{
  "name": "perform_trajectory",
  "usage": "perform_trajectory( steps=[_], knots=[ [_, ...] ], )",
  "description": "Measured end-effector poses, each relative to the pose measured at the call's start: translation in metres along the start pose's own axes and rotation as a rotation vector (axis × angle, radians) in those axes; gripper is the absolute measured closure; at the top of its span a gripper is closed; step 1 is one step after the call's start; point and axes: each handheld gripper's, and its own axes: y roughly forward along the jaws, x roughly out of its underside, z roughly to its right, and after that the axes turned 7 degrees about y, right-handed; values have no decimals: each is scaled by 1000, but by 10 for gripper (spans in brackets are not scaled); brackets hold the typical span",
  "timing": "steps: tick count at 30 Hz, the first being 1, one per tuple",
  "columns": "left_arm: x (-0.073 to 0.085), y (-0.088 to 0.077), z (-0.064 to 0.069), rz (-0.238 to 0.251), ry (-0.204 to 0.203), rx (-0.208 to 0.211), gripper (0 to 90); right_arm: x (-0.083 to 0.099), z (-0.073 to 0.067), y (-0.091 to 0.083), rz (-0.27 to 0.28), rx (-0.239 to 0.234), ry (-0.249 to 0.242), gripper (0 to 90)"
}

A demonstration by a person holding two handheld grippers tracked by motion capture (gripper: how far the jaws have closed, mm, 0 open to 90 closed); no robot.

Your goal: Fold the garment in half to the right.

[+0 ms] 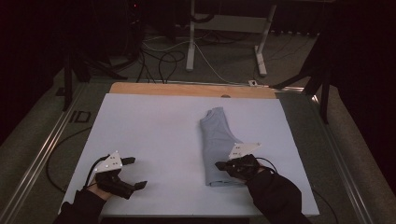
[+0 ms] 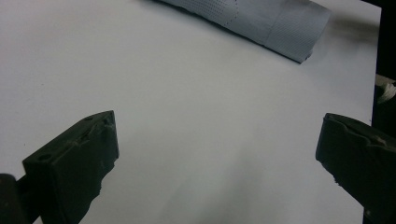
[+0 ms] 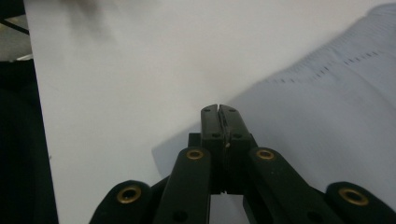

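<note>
over the near end of the folded garment (image 1: 215, 144) your right gripper (image 1: 219, 165) sits with jaws pressed together, apparently empty. left of the garment, your left gripper (image 1: 138, 172) gapes wide; press flat, go slowly.

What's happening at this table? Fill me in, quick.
A person works two handheld grippers over a white board. A folded grey garment lies on its right half. The right gripper sits at the garment's near end with its jaws together; whether cloth is pinched between them cannot be told. The left gripper rests on the bare board to the left, jaws wide apart, holding nothing.
</note>
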Motion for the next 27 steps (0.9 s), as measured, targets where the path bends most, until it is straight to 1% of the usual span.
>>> perform_trajectory(
  steps=[3, 5, 8, 9, 10, 12, 15, 18, 19, 20, 21, 22, 24, 27],
  knots=[
    [1, 1, 1, -2, 0, 3, 7, -1, 4, 9, -7, -11, -5, 900],
    [1, 0, 1, 6, -5, 7, 7, 2, 7, 14, -23, -3, -8, 900],
    [1, 1, 1, 4, -2, 8, 7, 7, 11, 17, -44, 1, 1, 900],
    [2, 1, 1, 3, -7, 7, 7, 12, 13, 19, -45, -13, 17, 900],
    [2, 1, 0, 4, -10, 7, 7, 14, 14, 19, -49, -16, 20, 900],
    [2, 2, 1, 2, -9, 8, 7, 17, 14, 21, -55, -18, 22, 900],
    [2, 2, 1, 2, -4, 11, 7, 20, 14, 24, -71, -15, 11, 900],
    [3, 2, 1, 4, -8, 11, 7, 27, 14, 30, -108, -21, 21, 900],
    [3, 2, 1, 4, -8, 11, 8, 30, 13, 32, -115, -26, 17, 900],
    [3, 2, 1, 5, -10, 11, 7, 31, 14, 33, -114, -46, 11, 900],
    [3, 2, 0, 6, -13, 11, 7, 32, 13, 34, -118, -53, 15, 900],
    [4, 2, 0, 7, -13, 11, 7, 33, 11, 34, -118, -53, 22, 900],
    [3, 2, 1, 5, -10, 13, 7, 35, 10, 34, -119, -61, 13, 900],
    [3, 2, 0, 9, -14, 14, 8, 37, 7, 33, -121, -80, 12, 900]
  ],
)
